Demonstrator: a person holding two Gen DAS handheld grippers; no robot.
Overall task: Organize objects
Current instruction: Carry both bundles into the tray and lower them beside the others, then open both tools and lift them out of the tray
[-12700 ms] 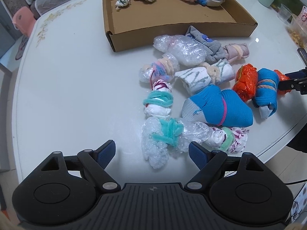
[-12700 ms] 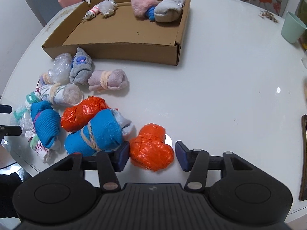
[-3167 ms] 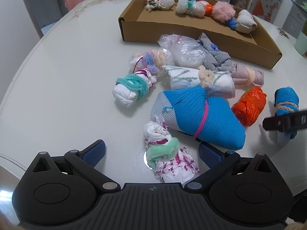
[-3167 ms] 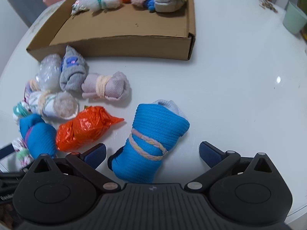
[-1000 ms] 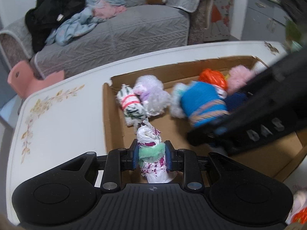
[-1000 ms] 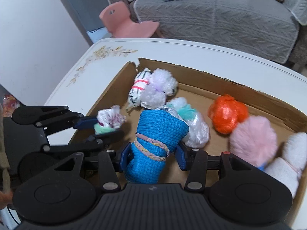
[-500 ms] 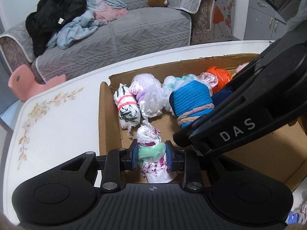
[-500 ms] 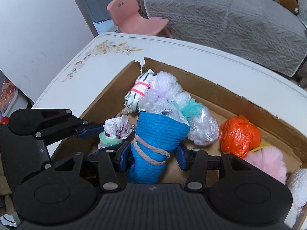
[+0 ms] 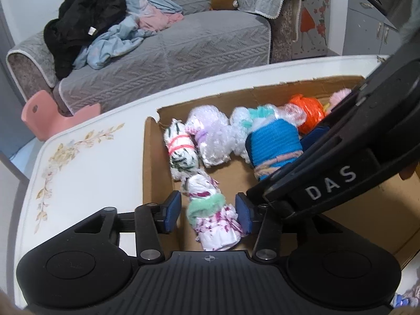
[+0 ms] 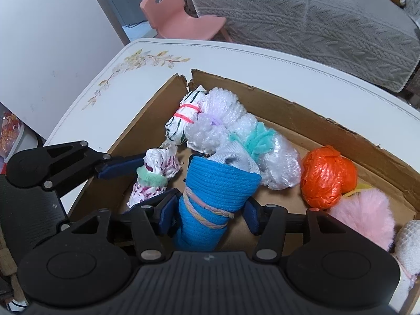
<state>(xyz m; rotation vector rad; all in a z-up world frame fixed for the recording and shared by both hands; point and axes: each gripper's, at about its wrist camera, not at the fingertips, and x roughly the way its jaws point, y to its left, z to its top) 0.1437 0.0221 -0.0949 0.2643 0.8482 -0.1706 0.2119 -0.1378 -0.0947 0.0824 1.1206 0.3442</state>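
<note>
Over the near-left corner of the cardboard box, my left gripper has its jaws opening. The white-and-purple sock bundle with a green tie lies between them on the box floor, with a gap at the left pad. My right gripper is just beside it, jaws opening too, with the blue sock roll bound by a braided band standing between the pads. In the left wrist view the right gripper's black body crosses the box.
Along the box's far wall lie a striped bundle, bubble-wrap bundles, an orange bag ball, a pink pompom and a white sock. The white table surrounds the box; a pink chair and grey sofa stand beyond.
Both pairs of jaws have spread; the purple-print bundle has dropped from the left pads onto the box floor, and the blue roll now sits looser between the right pads.
</note>
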